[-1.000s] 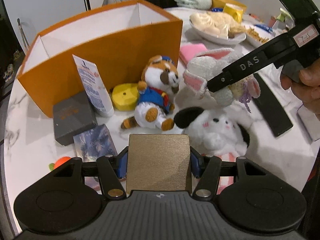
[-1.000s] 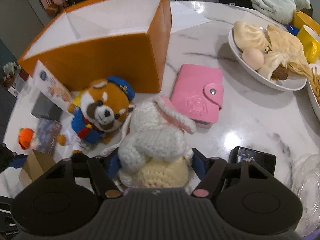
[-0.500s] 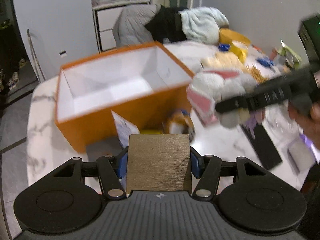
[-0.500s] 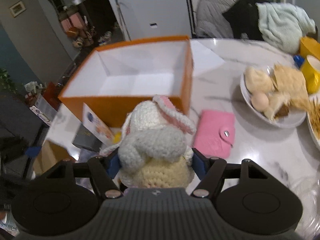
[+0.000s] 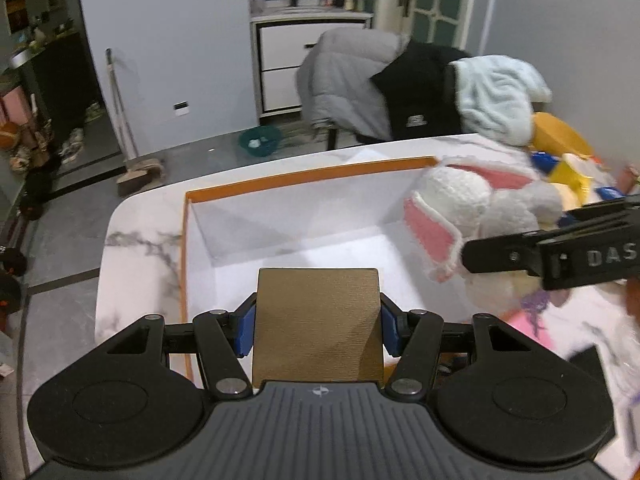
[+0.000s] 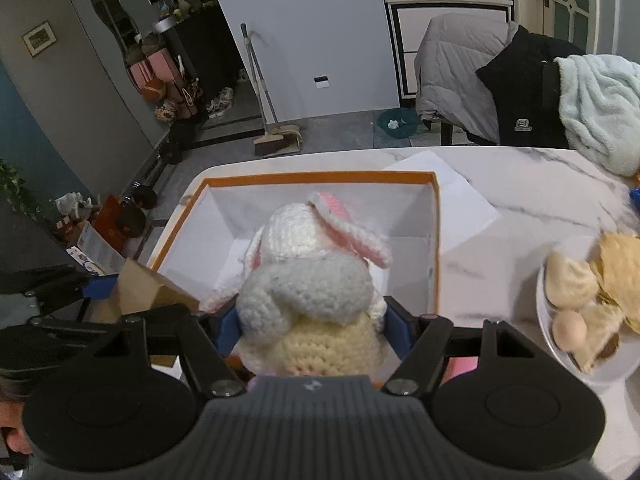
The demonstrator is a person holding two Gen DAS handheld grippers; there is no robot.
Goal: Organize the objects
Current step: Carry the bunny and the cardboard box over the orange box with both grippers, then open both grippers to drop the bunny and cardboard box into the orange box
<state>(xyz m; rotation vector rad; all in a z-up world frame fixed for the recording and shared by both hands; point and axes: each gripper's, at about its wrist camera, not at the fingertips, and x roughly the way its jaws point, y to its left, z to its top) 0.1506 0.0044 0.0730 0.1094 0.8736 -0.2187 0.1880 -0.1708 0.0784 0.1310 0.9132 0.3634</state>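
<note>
I am holding a gold box (image 5: 318, 324) in my left gripper (image 5: 318, 328), its blue pads (image 5: 243, 330) pressing both sides of it, above the near edge of the orange bin (image 5: 304, 178). My right gripper (image 6: 310, 330) is clamping a crocheted bunny (image 6: 316, 280) by its yellow body, the head and pink ears sticking forward over the bin's white inside. In the left view the bunny (image 5: 472, 216) is hanging at the bin's right end, with the right gripper's black arm (image 5: 552, 250) crossing in front of it. The bin is sitting on the marble tabletop (image 6: 520, 184). A bowl (image 6: 576, 364) of food is standing on the tabletop to the right of the bin, well apart from it.
</note>
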